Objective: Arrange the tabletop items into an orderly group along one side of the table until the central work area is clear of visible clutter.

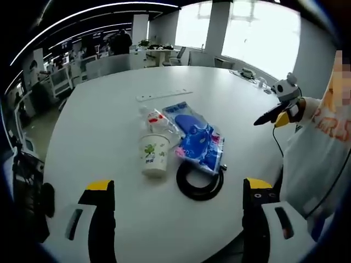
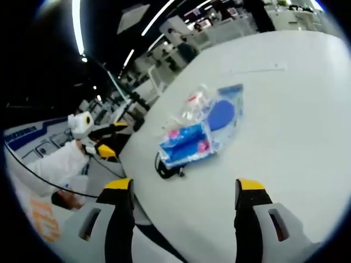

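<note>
Cable coil partly hidden under blue packet, beside cup.

Open office w/ desks, bright windows, ceiling light strips, white pillars.

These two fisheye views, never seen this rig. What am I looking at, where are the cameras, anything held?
No robot here: a person carries a handheld gripper in each hand, and a camera rides on each, looking forward past its two jaws.

In the left gripper view, the left gripper has its yellow-tipped jaws apart and empty. The right gripper comes in from the right. The right gripper view looks across the same white table.

On the table lie a paper cup, a blue plastic packet, a small clear bag, a coiled black cable and a white strip. Nothing is held.
</note>
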The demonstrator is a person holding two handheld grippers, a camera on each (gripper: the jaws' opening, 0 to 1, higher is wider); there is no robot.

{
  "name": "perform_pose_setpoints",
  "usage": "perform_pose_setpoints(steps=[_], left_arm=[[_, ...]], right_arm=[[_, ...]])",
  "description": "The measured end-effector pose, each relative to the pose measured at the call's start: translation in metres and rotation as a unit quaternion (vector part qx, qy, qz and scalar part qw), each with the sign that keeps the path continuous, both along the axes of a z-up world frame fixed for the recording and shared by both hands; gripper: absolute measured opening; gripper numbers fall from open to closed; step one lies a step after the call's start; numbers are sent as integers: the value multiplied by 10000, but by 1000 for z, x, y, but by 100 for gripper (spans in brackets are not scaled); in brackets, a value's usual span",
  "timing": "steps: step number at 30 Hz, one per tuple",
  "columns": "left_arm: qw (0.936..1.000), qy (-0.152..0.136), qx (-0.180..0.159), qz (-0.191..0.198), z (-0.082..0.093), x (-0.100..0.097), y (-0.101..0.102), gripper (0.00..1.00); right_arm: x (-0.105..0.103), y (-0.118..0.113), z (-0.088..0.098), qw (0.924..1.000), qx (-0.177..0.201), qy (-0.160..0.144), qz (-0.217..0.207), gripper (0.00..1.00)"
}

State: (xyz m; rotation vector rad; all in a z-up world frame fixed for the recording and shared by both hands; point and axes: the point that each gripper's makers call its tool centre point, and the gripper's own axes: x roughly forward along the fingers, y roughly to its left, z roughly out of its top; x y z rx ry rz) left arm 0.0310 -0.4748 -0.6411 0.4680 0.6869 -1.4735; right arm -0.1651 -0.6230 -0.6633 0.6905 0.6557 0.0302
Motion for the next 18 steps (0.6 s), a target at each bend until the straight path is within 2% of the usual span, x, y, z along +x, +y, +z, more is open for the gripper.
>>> perform_pose_setpoints(steps=[18], left_arm=[[9996, 187, 7, -190, -9, -4, -6, 99]], right_arm=[[-8, -5, -9, 9994, 107, 190, -274, 72]])
